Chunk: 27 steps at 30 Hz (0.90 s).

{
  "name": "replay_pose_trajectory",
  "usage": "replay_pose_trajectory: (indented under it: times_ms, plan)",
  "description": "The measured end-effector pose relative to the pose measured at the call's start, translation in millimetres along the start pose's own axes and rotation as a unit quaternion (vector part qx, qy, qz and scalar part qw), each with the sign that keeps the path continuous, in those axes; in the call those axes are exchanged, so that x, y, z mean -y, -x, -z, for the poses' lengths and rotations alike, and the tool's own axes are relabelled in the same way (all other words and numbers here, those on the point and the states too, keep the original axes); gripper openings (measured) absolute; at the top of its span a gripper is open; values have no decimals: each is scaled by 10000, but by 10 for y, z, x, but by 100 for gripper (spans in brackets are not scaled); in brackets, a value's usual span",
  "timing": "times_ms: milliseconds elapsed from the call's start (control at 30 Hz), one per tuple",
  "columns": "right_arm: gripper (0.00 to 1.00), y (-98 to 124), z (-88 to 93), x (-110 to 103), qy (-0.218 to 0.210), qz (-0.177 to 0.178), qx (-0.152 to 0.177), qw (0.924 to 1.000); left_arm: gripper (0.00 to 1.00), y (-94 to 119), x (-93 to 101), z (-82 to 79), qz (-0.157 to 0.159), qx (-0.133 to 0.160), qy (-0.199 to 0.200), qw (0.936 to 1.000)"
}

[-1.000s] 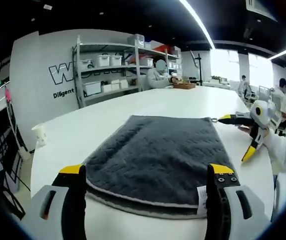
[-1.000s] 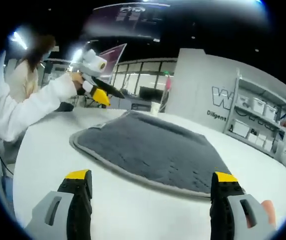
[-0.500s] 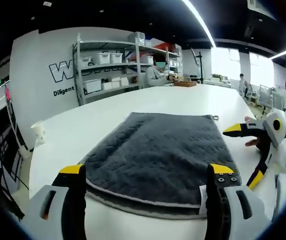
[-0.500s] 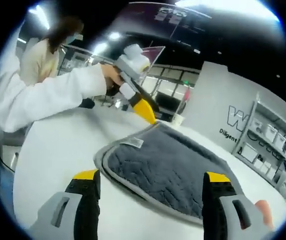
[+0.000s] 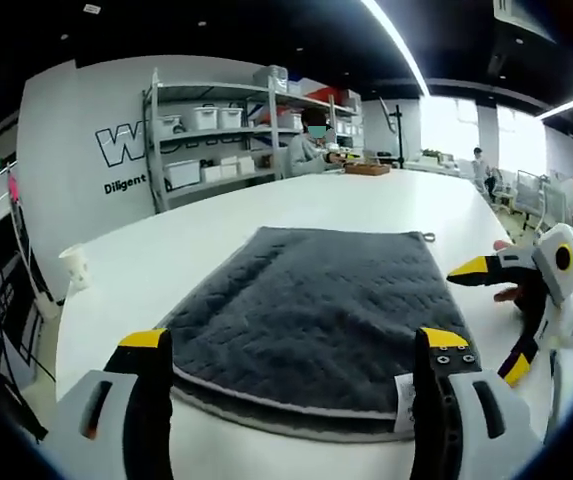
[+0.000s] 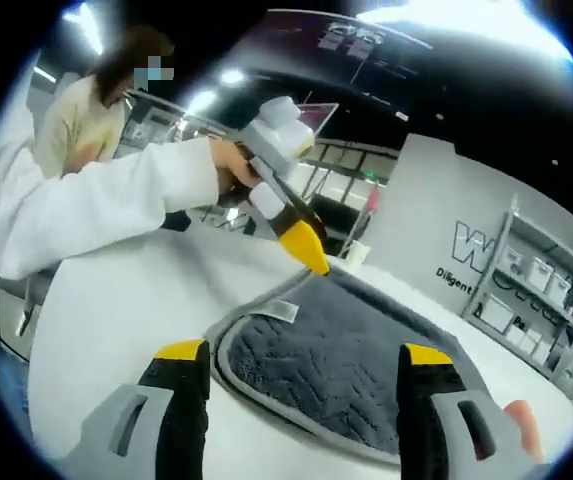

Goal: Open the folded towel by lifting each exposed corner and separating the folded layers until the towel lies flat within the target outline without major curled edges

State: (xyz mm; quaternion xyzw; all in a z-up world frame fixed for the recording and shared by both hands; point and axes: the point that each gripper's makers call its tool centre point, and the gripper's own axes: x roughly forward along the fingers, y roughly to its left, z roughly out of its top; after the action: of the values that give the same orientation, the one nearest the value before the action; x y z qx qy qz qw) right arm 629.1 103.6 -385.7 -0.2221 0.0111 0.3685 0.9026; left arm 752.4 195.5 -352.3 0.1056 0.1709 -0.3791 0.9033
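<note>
On the white table [image 5: 266, 205] the folded grey towel [image 5: 316, 310] lies flat between my left gripper [image 5: 296, 365] and right gripper [image 6: 304, 375], both spread with nothing held; looks soft, limp, light, so I'd pinch the labelled corner [image 6: 284, 310].

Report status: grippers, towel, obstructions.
Left gripper open, jaws astride the near edge of the towel. Right gripper open, aimed at the tagged corner, holding nothing. Gray towel lies folded on the white table. Nothing in the way.
</note>
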Motion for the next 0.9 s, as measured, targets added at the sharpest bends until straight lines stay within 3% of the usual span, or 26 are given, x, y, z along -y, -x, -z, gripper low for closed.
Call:
replay_pose_trajectory:
  times_ms: [233, 500, 633, 900]
  plan:
    - [72, -37, 100, -66, 73, -132, -261, 9995, 99, 4, 9, 6, -25, -11, -5, 10000]
    - [71, -32, 103, -47, 94, -65, -269, 9996, 99, -9, -23, 16, -54, -22, 46, 10000]
    - [70, -12, 106, 28, 299, 179, -307, 9989, 99, -39, -25, 40, -39, -72, 78, 9999]
    - [64, -8, 34, -111, 728, -14, -171, 9972, 99, -34, -27, 28, -52, -72, 61, 9999]
